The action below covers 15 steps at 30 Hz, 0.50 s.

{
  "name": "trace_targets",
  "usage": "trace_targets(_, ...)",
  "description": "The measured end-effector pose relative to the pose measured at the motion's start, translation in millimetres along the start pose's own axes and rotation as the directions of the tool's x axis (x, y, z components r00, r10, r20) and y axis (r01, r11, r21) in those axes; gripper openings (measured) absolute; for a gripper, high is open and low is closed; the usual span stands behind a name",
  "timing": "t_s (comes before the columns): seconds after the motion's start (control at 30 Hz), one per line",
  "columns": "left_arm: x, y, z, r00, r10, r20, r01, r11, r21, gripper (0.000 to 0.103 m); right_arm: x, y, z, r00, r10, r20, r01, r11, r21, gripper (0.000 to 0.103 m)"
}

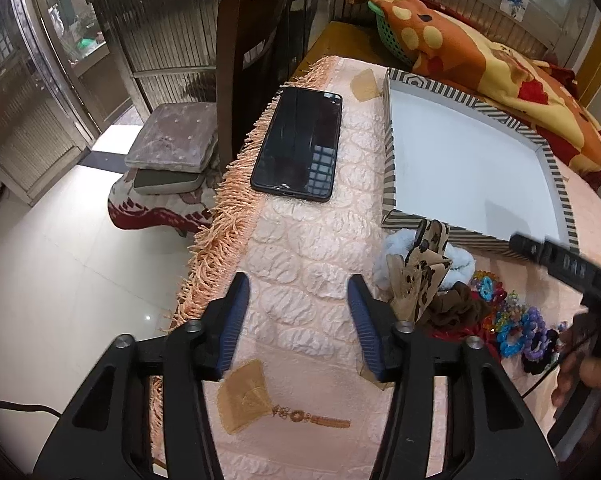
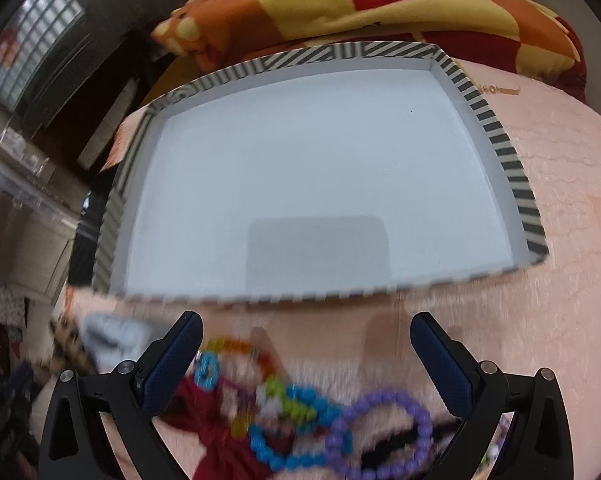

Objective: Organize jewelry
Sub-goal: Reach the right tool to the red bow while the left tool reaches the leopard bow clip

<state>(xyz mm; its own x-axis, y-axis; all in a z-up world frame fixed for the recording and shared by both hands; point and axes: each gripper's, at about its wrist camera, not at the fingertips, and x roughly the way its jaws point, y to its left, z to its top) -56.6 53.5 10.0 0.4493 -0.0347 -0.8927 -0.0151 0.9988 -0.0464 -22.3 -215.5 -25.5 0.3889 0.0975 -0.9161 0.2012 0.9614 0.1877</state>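
Observation:
A pile of jewelry and hair ties lies on the pink bedspread: a purple bead bracelet [image 2: 384, 428], a blue bead bracelet [image 2: 276, 448], a red fabric scrunchie [image 2: 216, 436] and coloured bead pieces. In the left wrist view the pile [image 1: 512, 320] lies at the right, with a leopard-print bow [image 1: 420, 276] and a pale blue scrunchie [image 1: 388, 256]. A striped box lid with a white inside [image 2: 496, 136] stands behind the pile; it also shows in the left wrist view [image 1: 388, 152]. My right gripper [image 2: 306, 360] is open and empty above the pile. My left gripper [image 1: 298, 320] is open and empty over bare bedspread.
A black phone [image 1: 300, 144] lies on the bedspread near its fringed left edge. A small brown pouch [image 1: 242, 396] with a gold ornament lies under my left gripper. A folded orange and yellow blanket [image 1: 492, 60] lies behind the box. A stool with cushions [image 1: 172, 148] stands on the floor.

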Motion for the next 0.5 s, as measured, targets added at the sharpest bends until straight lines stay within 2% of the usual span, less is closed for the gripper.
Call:
trace_targets(0.23,-0.2,-5.9,-2.0,1.0,-0.028,-0.009,0.029,0.999,0.029,0.056,-37.9,0.8,-29.2,0.99,0.095,0.103,-0.093,0.995,-0.019,0.103)
trace_targets(0.37,-2.7,-8.7,-4.7,0.999,-0.043,-0.003,0.043,0.998,0.054,0.056,-52.9,-4.6,-45.9,0.979,0.15,0.141,-0.155,0.988,0.025,0.103)
trace_targets(0.5,-3.9,-9.6,-8.6,0.998,-0.061,-0.007,0.061,0.996,0.071,0.056,-60.8,-6.0,-58.4,0.979,0.137,0.153,-0.147,0.988,0.053,0.103)
